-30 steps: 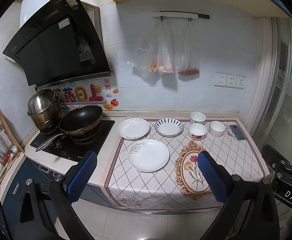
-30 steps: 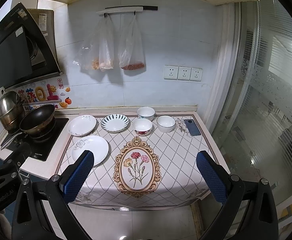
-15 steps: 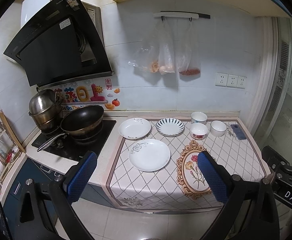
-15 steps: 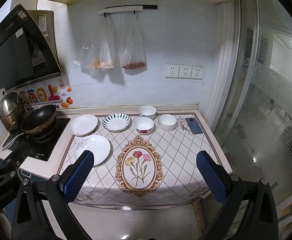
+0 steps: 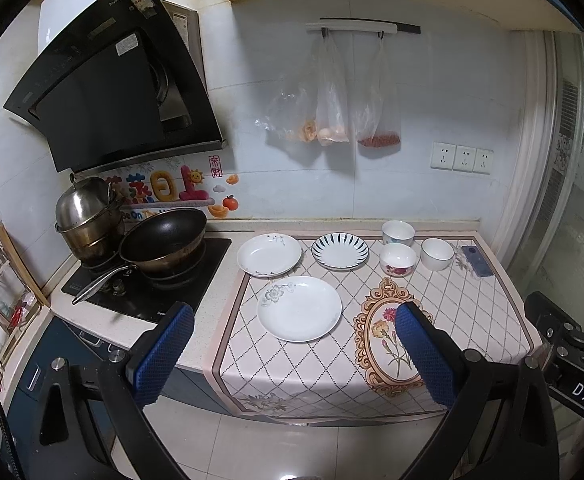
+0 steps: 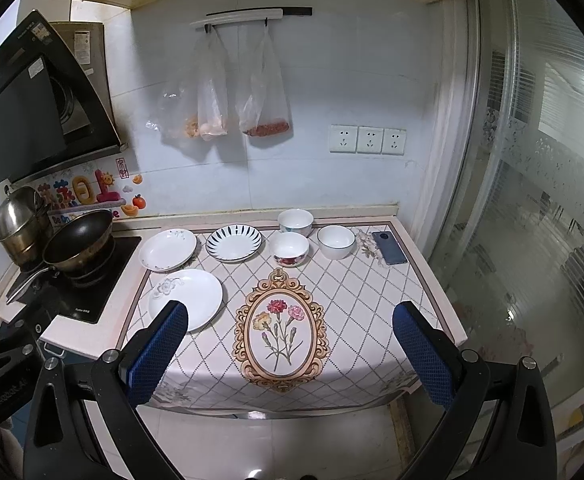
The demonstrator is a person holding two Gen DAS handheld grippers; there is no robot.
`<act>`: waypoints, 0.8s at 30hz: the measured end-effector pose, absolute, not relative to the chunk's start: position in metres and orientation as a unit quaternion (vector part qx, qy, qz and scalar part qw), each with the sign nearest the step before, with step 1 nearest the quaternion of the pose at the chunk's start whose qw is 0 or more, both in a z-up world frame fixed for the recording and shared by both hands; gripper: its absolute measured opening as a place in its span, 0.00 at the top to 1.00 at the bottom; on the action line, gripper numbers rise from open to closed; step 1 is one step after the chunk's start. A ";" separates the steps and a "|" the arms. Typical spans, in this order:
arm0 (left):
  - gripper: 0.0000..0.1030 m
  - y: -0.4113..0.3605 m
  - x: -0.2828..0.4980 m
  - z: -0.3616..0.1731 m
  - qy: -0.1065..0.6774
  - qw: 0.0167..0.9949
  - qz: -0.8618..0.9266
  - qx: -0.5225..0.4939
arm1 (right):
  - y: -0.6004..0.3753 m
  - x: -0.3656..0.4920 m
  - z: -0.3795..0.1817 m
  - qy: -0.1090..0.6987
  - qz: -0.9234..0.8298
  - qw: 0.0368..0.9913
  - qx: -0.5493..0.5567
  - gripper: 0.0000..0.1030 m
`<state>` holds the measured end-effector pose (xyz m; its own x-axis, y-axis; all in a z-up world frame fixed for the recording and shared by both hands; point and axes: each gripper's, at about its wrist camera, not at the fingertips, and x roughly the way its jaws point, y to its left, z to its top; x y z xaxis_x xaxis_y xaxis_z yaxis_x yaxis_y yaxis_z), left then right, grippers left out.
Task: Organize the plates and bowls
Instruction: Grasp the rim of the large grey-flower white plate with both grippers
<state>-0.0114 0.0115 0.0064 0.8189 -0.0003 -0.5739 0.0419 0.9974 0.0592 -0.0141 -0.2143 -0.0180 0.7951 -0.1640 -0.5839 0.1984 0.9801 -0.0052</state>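
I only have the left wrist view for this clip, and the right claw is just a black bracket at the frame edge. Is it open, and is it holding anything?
Observer: The right claw is wide open, with nothing between its fingers.
Operator: Where is it aimed?
Observer: It faces the flower medallion on the cloth and is held short of the counter.
Operator: What lies past the phone?
Observer: Right of the phone, a frosted glass door with a flower-pattern band runs alongside the counter.
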 end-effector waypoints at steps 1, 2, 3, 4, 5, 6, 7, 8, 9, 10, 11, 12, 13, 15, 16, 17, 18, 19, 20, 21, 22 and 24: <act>0.00 0.013 -0.009 0.006 0.301 0.953 -0.014 0.035 | -0.214 -0.013 -0.020 0.305 -0.096 0.947 0.031 0.00; 0.00 0.015 -0.006 0.005 0.300 0.953 -0.017 0.035 | -0.214 -0.012 -0.021 0.302 -0.095 0.948 0.033 0.00; 0.00 0.017 -0.002 0.003 0.298 0.954 -0.018 0.036 | -0.213 -0.011 -0.024 0.297 -0.089 0.950 0.039 0.00; 0.00 0.021 0.002 0.002 0.293 0.955 -0.014 0.039 | -0.212 -0.009 -0.027 0.293 -0.080 0.952 0.045 0.00; 0.00 0.025 0.008 -0.001 0.287 0.957 -0.006 0.042 | -0.212 -0.007 -0.030 0.292 -0.070 0.953 0.052 0.00; 0.00 0.029 0.015 -0.004 0.286 0.957 0.002 0.044 | -0.212 -0.004 -0.034 0.292 -0.062 0.953 0.059 0.00; 0.00 0.033 0.024 -0.008 0.287 0.957 0.008 0.045 | -0.212 0.005 -0.042 0.303 -0.051 0.949 0.070 0.00; 0.00 0.038 0.033 -0.014 0.288 0.956 0.015 0.044 | -0.212 0.011 -0.048 0.314 -0.047 0.945 0.077 0.00; 0.00 0.042 0.044 -0.020 0.294 0.954 0.022 0.045 | -0.212 0.019 -0.054 0.324 -0.041 0.942 0.083 0.00; 0.00 0.047 0.059 -0.029 0.305 0.951 0.031 0.044 | -0.213 0.028 -0.062 0.334 -0.032 0.938 0.092 0.00; 0.00 0.051 0.071 -0.035 0.313 0.948 0.036 0.043 | -0.214 0.038 -0.071 0.344 -0.022 0.933 0.100 0.00; 0.00 0.055 0.083 -0.043 0.325 0.944 0.042 0.041 | -0.215 0.052 -0.081 0.357 -0.011 0.928 0.110 0.00; 0.00 0.059 0.097 -0.052 0.337 0.940 0.044 0.036 | -0.215 0.066 -0.090 0.369 -0.004 0.922 0.115 0.00; 0.00 0.066 0.126 -0.073 0.366 0.929 0.054 0.032 | -0.216 0.091 -0.107 0.390 0.010 0.912 0.124 0.00; 0.00 0.068 0.139 -0.084 0.379 0.923 0.053 0.033 | -0.218 0.113 -0.122 0.405 0.024 0.904 0.134 0.00; 0.00 0.070 0.155 -0.097 0.388 0.919 0.058 0.038 | -0.221 0.131 -0.135 0.415 0.034 0.898 0.141 0.00; 0.00 0.070 0.171 -0.110 0.395 0.915 0.068 0.050 | -0.224 0.149 -0.147 0.426 0.044 0.891 0.150 0.00; 0.00 0.070 0.187 -0.122 0.409 0.908 0.067 0.058 | -0.225 0.167 -0.161 0.435 0.055 0.885 0.156 0.00; 0.01 0.071 0.201 -0.132 0.421 0.902 0.068 0.060 | -0.227 0.182 -0.173 0.442 0.064 0.880 0.160 0.01; 0.01 0.073 0.215 -0.144 0.434 0.896 0.070 0.059 | -0.229 0.199 -0.185 0.450 0.071 0.875 0.164 0.01; 0.01 0.076 0.233 -0.161 0.454 0.887 0.066 0.054 | -0.231 0.218 -0.200 0.463 0.080 0.866 0.171 0.01; 0.01 0.079 0.258 -0.185 0.483 0.873 0.057 0.045 | -0.235 0.260 -0.233 0.486 0.106 0.847 0.185 0.02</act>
<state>0.2584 0.0794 -0.1853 0.5273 0.1437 -0.8374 -0.0567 0.9893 0.1341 0.2598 -0.2347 -0.2325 0.5048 0.3601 -0.7845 0.0003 0.9087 0.4174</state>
